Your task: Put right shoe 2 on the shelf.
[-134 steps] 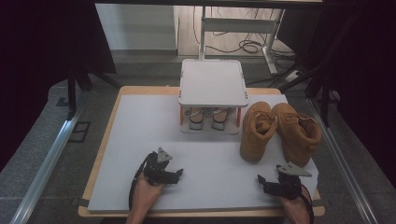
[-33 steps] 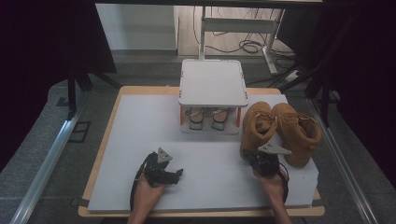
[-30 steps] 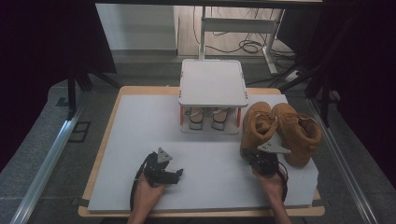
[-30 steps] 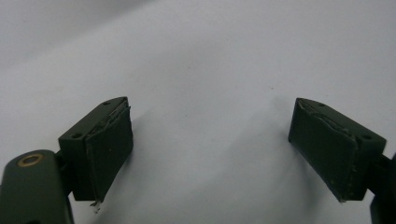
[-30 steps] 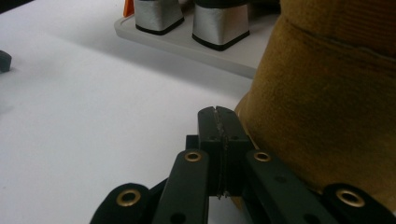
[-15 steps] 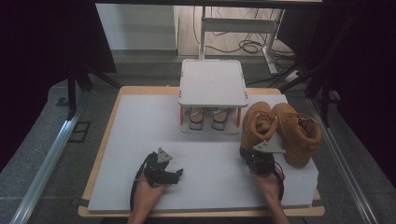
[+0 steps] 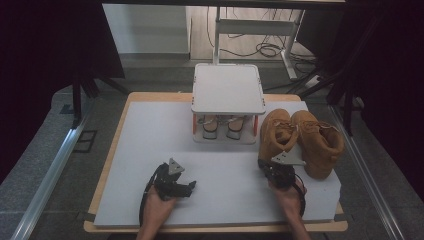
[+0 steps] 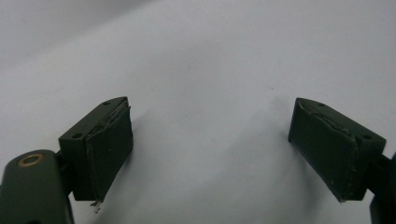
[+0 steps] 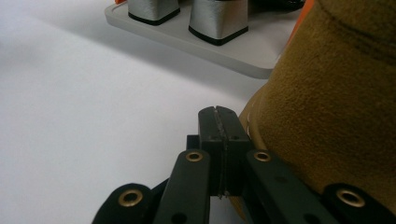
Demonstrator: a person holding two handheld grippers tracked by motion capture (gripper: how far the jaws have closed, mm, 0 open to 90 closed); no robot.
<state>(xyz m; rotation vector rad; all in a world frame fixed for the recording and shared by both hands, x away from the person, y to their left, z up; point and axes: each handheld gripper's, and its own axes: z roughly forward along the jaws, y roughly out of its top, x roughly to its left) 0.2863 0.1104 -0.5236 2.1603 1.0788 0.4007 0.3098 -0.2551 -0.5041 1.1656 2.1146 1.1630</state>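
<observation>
Early yet: right gripper (image 9: 218, 140) pinched shut, empty, apparently touching the near boot (image 9: 336, 112) at its heel; left gripper (image 8: 210, 154) wide, idle; boot not yet gripped.

Wooden-edged bench (image 7: 107, 165) topped with a pale grey-white mat (image 7: 150, 135). Grey carpeted floor (image 7: 45, 150) around it. Metal floor rail (image 7: 50, 175) runs along the left side. Black curtains (image 7: 50, 45) hang left and right. Beyond, a white metal desk frame (image 7: 260, 27) over wooden flooring with loose black cables (image 7: 265, 49). Light dim, even.
</observation>
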